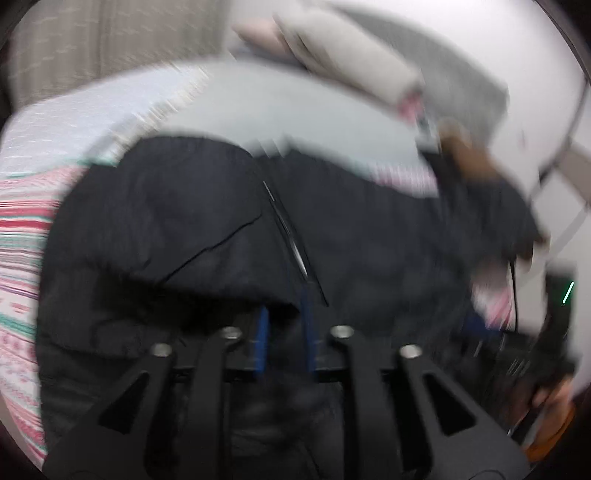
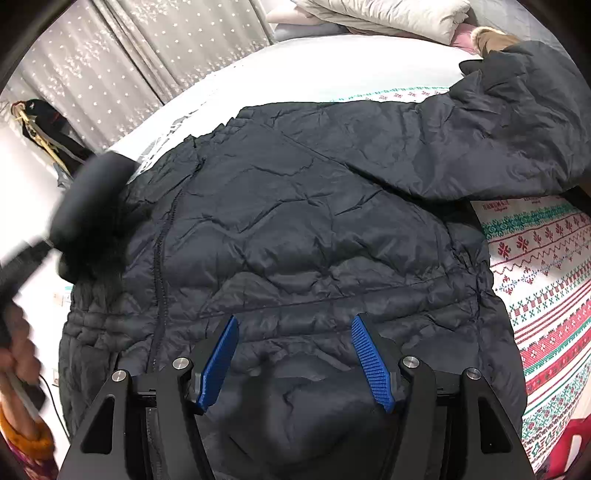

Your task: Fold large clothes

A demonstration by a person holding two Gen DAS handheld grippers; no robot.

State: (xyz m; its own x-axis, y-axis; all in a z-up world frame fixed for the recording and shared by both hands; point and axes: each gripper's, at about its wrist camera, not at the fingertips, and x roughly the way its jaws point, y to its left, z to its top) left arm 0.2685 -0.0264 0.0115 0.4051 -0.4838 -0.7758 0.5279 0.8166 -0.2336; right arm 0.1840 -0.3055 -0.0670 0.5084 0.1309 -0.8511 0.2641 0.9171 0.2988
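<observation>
Bed [image 2: 369, 62]: patterned sheet [image 2: 546, 258], black jacket [image 2: 295, 229], pillows [image 2: 388, 14].

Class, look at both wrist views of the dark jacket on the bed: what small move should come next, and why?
Probably bring the right hand-held gripper toward the sleeve that lies stretched out over the patterned blanket. The jacket lies fairly flat with that sleeve still unfolded, and the right gripper is open and holding nothing. The left view is too blurred to judge its grip.
</observation>
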